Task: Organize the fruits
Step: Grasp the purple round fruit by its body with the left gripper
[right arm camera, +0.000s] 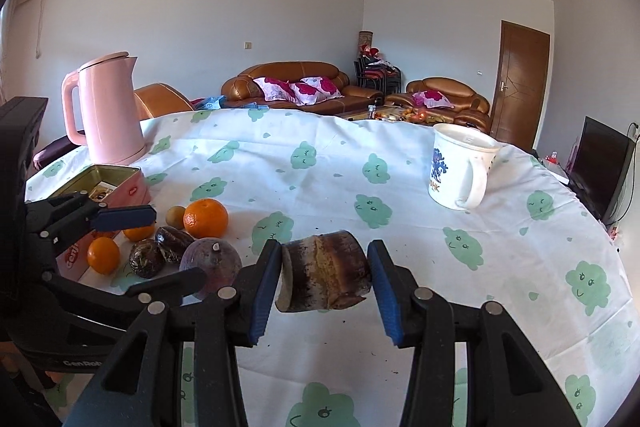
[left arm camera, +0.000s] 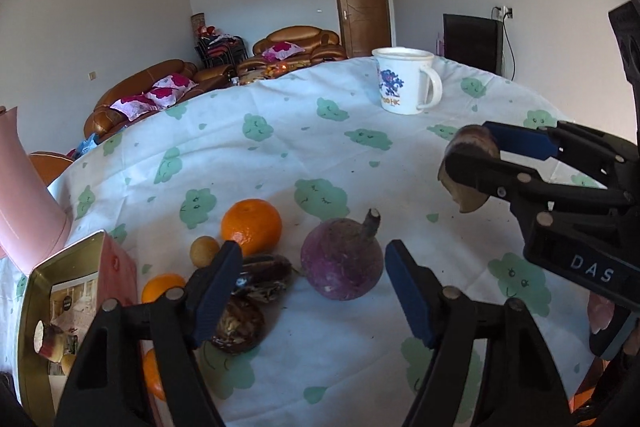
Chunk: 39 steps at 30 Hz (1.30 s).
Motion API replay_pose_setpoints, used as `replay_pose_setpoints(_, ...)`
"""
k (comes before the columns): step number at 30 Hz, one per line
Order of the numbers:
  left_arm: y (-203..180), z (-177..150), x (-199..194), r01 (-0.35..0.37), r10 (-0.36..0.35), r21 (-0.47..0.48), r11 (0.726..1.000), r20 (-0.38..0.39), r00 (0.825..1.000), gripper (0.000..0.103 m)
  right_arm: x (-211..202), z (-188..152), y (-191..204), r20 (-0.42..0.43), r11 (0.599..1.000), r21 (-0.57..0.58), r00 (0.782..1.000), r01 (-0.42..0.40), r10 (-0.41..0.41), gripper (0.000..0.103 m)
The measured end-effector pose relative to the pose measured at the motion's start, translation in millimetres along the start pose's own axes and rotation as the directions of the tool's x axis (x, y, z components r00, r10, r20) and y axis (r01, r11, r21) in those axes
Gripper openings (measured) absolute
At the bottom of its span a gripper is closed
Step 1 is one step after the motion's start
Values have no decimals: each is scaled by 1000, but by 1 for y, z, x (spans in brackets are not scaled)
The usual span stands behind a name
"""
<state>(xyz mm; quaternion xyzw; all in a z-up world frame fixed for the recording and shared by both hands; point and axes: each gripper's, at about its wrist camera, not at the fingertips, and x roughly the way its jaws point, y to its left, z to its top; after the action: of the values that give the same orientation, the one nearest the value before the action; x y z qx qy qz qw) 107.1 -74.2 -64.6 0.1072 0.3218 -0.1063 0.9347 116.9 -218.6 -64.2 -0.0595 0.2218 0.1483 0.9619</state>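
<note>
Now right tongs [right arm camera: 325,281] clamp rough brown cylindrical chunk [right arm camera: 325,273], possibly root

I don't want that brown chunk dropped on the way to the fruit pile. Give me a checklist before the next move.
1. Right gripper shut on the brown chunk: ok, both pads touch it.
2. Chunk lifted off the cloth: ok in the left view.
3. Left gripper free: ok, open and holding nothing.
4. Left gripper out of the path: not ok, it hovers over the purple fruit and the pile.
5. Room beside the oranges: cannot tell, the gripper hides part.
6. Mug away from the path: ok, far right.
</note>
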Motion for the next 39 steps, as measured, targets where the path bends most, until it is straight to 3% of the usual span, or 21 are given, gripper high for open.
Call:
replay_pose_setpoints(3, -9, 3, 12, 12, -10, 36, 999, -48, 999, 61, 0, 0, -2, 2, 1000, 8, 1000, -3, 3, 46)
replay_pose_setpoints(8, -18, 5, 24, 22, -15, 70, 997, -99, 995, 56, 3, -1, -2, -13, 1000, 7, 1000, -20, 21, 47)
replay_pose_setpoints(16, 0, 5, 11, 77, -78, -13, 997, -25, 997, 54, -1, -2, -2, 20, 1000, 4, 1000, -14, 14, 47)
replay_pose_setpoints(28, 12, 3, -11, 38, -31, -67, 997, 96, 995, 54, -12, -3, 0, 73, 1000, -8, 997, -28, 29, 47)
replay_pose_setpoints(39, 16, 1, -22, 7, 7, -89, 996, 155, 988, 54, -20, -4, 2, 114, 999, -23, 993, -41, 43, 47)
